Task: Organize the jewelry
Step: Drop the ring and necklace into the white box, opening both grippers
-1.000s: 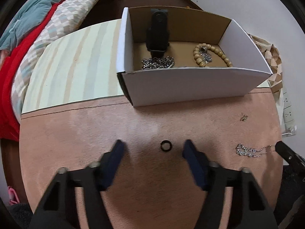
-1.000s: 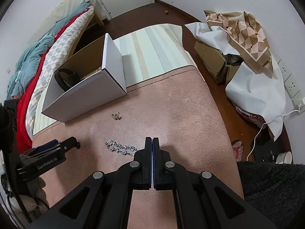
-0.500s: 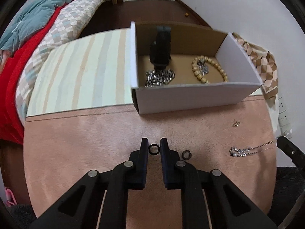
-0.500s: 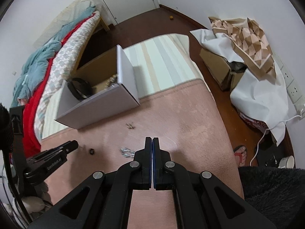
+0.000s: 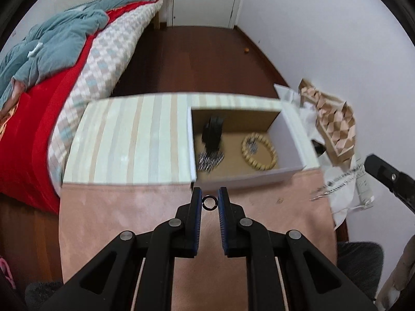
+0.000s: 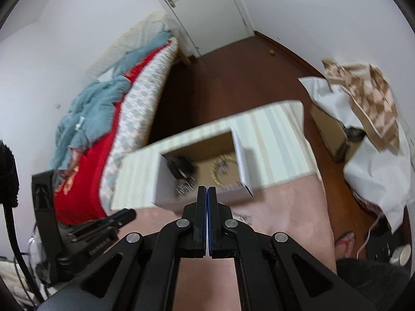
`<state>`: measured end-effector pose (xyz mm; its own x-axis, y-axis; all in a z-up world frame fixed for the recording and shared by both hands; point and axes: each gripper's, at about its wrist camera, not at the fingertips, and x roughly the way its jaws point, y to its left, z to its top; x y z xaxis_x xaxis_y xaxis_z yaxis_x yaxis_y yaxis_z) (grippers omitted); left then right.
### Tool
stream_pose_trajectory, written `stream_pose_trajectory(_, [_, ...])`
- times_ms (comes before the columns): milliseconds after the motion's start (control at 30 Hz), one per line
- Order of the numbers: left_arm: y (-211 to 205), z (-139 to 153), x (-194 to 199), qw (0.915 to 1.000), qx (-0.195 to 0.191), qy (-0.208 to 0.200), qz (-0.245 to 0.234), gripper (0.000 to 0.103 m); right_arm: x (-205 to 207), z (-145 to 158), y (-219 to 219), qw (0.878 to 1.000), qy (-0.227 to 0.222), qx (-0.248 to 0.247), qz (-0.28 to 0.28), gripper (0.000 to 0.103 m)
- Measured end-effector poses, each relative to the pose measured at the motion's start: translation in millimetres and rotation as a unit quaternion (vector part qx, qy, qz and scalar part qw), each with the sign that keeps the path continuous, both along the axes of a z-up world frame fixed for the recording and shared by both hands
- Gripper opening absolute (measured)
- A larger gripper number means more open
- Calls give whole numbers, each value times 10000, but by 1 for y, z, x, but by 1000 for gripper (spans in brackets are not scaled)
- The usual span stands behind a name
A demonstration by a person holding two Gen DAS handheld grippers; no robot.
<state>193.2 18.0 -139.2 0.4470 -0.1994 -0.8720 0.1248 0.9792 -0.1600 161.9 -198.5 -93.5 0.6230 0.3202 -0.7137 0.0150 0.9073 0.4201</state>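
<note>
Small dark ring pinched in the left tool, held above the pink tabletop near the box.

The left tool [image 5: 209,203] grips a thin round black ring [image 5: 209,203] between its blue-padded fingers. The right tool [image 6: 207,197] is fully closed, apparently on a silver chain [image 5: 334,184]. The white cardboard box [image 5: 290,140], brown inside, holds a beaded bracelet [image 5: 259,151], a metal chain [image 5: 210,159] and a black strap [image 5: 213,133].

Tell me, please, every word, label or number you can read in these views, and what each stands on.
None can be read.
Pale lettering on the side of the left tool, seen from the right wrist: too blurred to read.
Cardboard box: no print visible.
</note>
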Motion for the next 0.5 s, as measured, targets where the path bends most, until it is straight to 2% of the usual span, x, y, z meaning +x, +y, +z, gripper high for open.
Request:
stream_pose_trajectory(133, [-3,13,17,9999,-148,-62,-22,10,27,24,16,9994,-191,-78,272,0])
stream_pose_trajectory(233, [-5,13,31,9997,-231,-16,-32,10,51,26,29,9987,-173,-208,422,0])
stream_pose_trajectory(500, [-6,-26,78,9958,-642,643,-73,10,111,-22,44,9965,501,-201,644,0])
